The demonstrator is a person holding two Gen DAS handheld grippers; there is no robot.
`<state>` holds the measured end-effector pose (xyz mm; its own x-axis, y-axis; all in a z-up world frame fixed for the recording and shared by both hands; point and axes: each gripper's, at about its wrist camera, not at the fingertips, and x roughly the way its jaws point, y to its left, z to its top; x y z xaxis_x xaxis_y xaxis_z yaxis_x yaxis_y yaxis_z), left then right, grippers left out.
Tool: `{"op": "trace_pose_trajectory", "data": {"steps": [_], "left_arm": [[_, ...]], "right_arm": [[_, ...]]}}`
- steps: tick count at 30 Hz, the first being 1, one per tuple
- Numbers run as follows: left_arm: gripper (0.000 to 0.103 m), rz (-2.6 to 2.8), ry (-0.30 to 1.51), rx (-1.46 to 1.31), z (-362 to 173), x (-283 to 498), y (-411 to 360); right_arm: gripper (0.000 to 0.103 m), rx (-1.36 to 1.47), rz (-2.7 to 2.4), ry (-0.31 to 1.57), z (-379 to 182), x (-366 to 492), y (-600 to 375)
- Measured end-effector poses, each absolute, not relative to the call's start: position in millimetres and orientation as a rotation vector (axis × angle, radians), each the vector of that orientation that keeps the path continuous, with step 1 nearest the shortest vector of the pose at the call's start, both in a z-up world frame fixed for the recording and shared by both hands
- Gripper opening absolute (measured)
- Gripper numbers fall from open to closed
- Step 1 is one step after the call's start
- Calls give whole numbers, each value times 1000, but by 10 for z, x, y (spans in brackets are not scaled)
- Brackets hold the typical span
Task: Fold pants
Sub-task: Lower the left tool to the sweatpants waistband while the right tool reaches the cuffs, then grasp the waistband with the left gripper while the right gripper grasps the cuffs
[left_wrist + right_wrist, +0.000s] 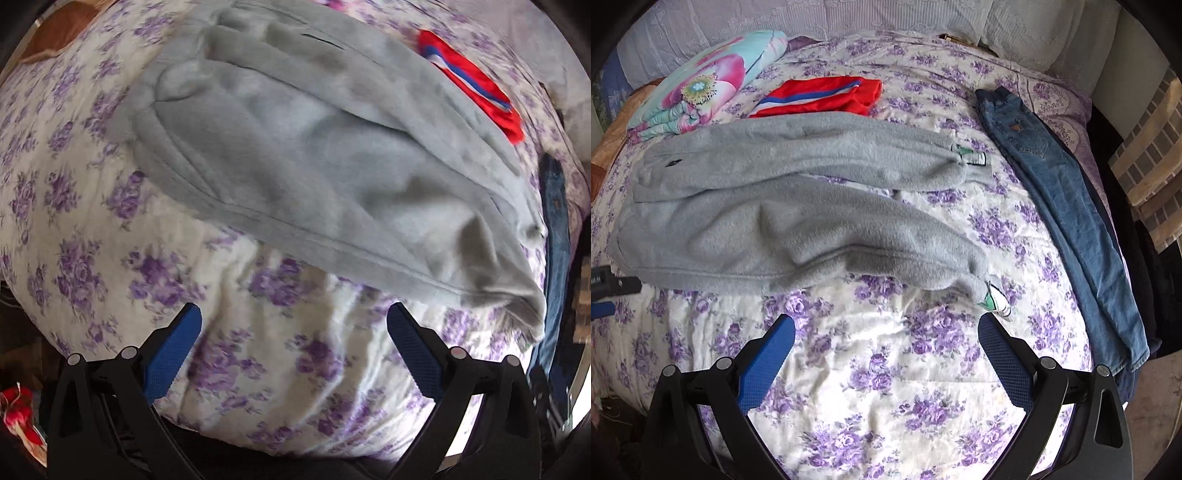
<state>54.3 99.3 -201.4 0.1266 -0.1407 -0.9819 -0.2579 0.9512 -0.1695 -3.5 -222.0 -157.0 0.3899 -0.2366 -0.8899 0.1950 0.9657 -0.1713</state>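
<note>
Hovering over the grey pants (798,206), left tongs (294,325) and right tongs (886,332) gape wide, empty

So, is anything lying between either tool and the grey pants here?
Nothing visible. Both the left tool and right tool are open, with only bare floral bedspread between them and the grey pants.

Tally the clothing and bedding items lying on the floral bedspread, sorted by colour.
Grey: 1, the fleece pants
Red with blue and white stripes: 1, the folded garment
Blue: 1, the jeans
Turquoise and pink floral: 1, the folded blanket
Total: 4
</note>
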Motion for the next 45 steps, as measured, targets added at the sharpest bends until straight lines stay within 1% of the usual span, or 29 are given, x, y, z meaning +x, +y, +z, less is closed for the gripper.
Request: {"op": "trace_pose_trajectory", "data": {"steps": [4,6,7,8,9,10,12,13,14,16,18,20,23,27,32,36,37,39,40,41,43,45], "left_arm": [[98,181,1423,-474,-2153,783,1518],[96,182,1412,-574,-2238,879,1710],[88,182,1411,-609,-2286,913,1770],[73,171,1416,-634,-2344,945,1804],[69,151,1437,-657,-2424,975,1816],[62,160,1450,-663,-2453,1006,1829],[43,156,1413,-622,-2423,1030,1804],[29,138,1400,-606,-2376,1049,1778],[24,133,1384,-619,-2327,1033,1807],[20,127,1330,-623,-2187,952,1866],[19,163,1291,-582,-2110,906,1907],[19,172,1275,-595,-2085,796,2010],[20,185,1308,-534,-2178,685,2041],[21,195,1329,-533,-2230,699,2053],[21,203,1349,-535,-2268,769,2052],[22,215,1359,-513,-2288,841,2001],[22,215,1362,-507,-2291,858,1991],[22,213,1367,-504,-2307,889,1984],[23,212,1369,-505,-2319,900,1987],[23,213,1372,-502,-2337,909,1991],[23,215,1380,-501,-2365,946,1988],[22,213,1385,-513,-2344,985,1996]], "right_arm": [[99,-23,-304,1140,-1597,-21,-2329],[99,-7,-313,1125,-1557,2,-2389],[99,-4,-320,1120,-1534,8,-2413],[99,-1,-328,1115,-1517,12,-2436],[99,4,-334,1115,-1498,17,-2462],[99,10,-338,1116,-1492,15,-2492],[99,15,-350,1120,-1478,-5,-2559],[99,14,-358,1118,-1463,-27,-2602],[99,15,-365,1114,-1439,-52,-2647],[99,28,-370,1094,-1360,-141,-2776],[99,59,-365,1078,-1316,-244,-2925],[99,130,-349,1098,-1369,-312,-3102],[99,285,-326,1128,-1595,-373,-3346],[99,435,-324,1177,-1954,-397,-3511],[99,556,-292,1110,-2146,-388,-3599],[99,732,-203,1121,-2402,-220,-3599],[96,765,-184,1113,-2460,-176,-3589],[61,842,-122,1108,-2592,-93,-3566],[22,879,-92,1117,-2662,-54,-3555],[12,889,-85,1126,-2698,-19,-3546],[12,841,-116,1097,-2616,3,-3543],[12,763,-138,1060,-2391,27,-3562]]}}
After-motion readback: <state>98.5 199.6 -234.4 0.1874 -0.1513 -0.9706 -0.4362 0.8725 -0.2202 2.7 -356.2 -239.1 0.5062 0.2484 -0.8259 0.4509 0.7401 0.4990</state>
